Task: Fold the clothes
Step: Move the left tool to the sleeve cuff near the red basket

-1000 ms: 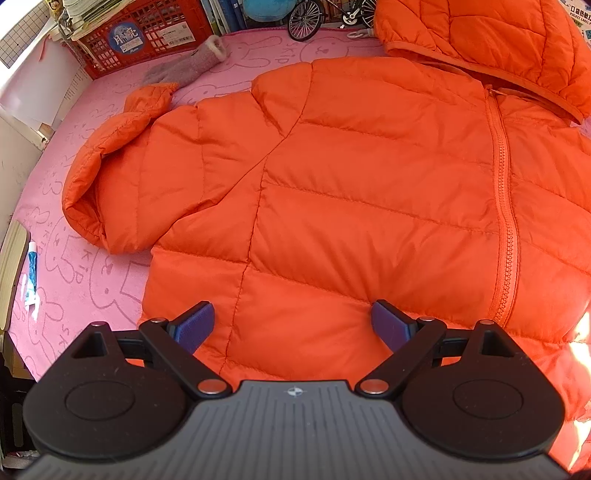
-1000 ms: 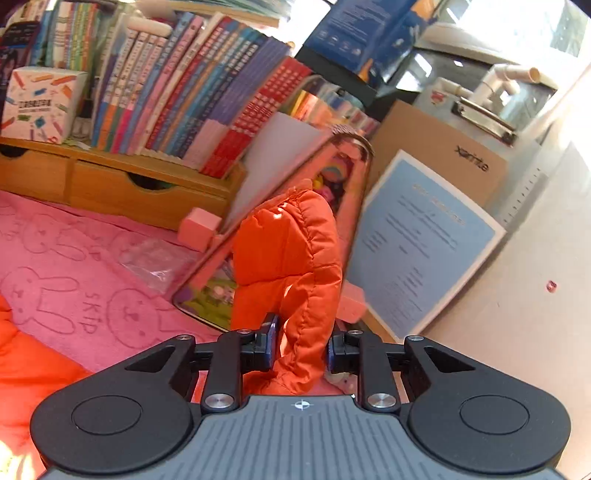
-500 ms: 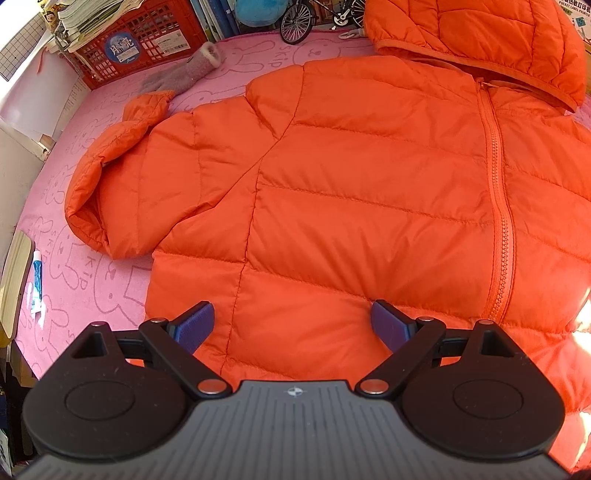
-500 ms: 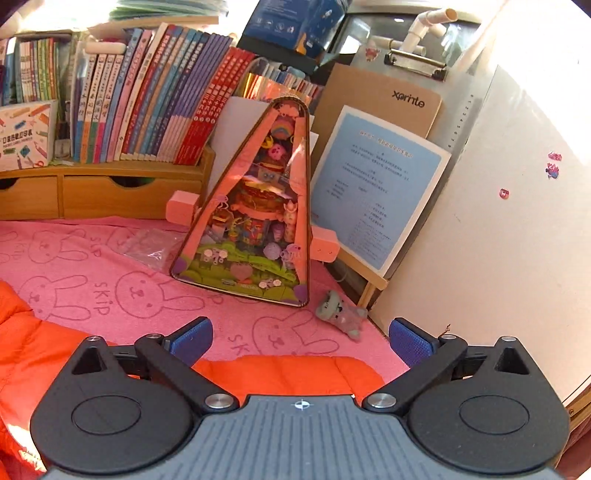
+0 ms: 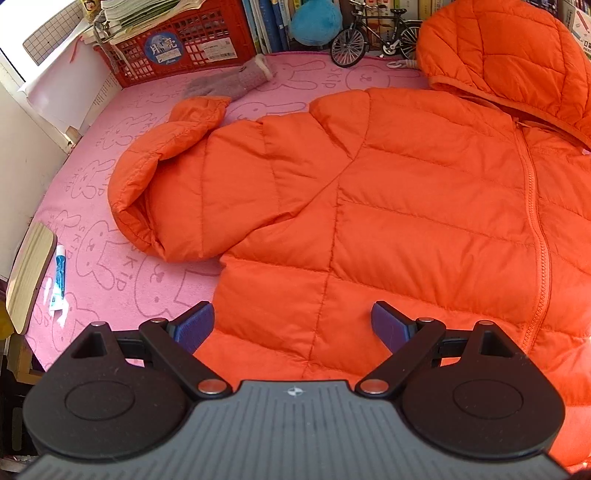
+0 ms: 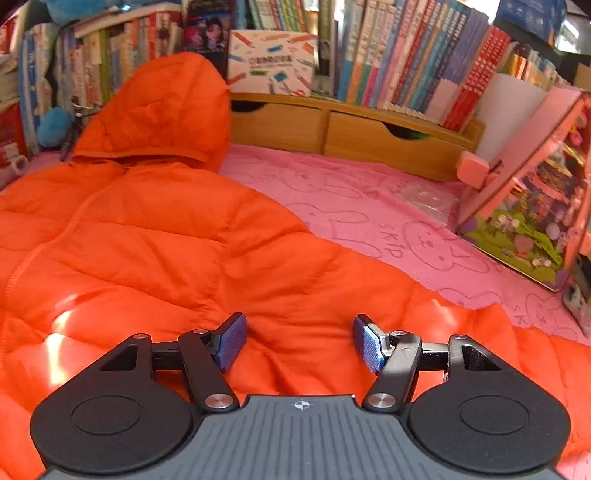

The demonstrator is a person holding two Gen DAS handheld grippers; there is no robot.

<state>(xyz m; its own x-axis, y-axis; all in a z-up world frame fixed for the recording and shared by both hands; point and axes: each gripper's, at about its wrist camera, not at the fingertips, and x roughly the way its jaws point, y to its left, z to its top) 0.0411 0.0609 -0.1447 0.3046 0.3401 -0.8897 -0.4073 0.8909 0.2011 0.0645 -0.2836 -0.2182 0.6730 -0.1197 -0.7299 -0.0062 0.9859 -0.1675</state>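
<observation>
The orange jacket lies flat, zip up, on the pink bench. Left gripper hovers, jaws wide, over the hem. Right gripper, jaws just closing, empty: pinch both layers before folding.

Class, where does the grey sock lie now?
In the left wrist view the grey sock lies on the pink mat, upper left, between the red crate and the jacket's sleeve.

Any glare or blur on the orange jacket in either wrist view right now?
Right wrist view: bright sun patches glare on the orange jacket left of the right gripper, and the books bend at the fisheye edge. Left wrist view: sharp, evenly lit, glare only at the jacket's lower right edge, bicycle model curved.
</observation>
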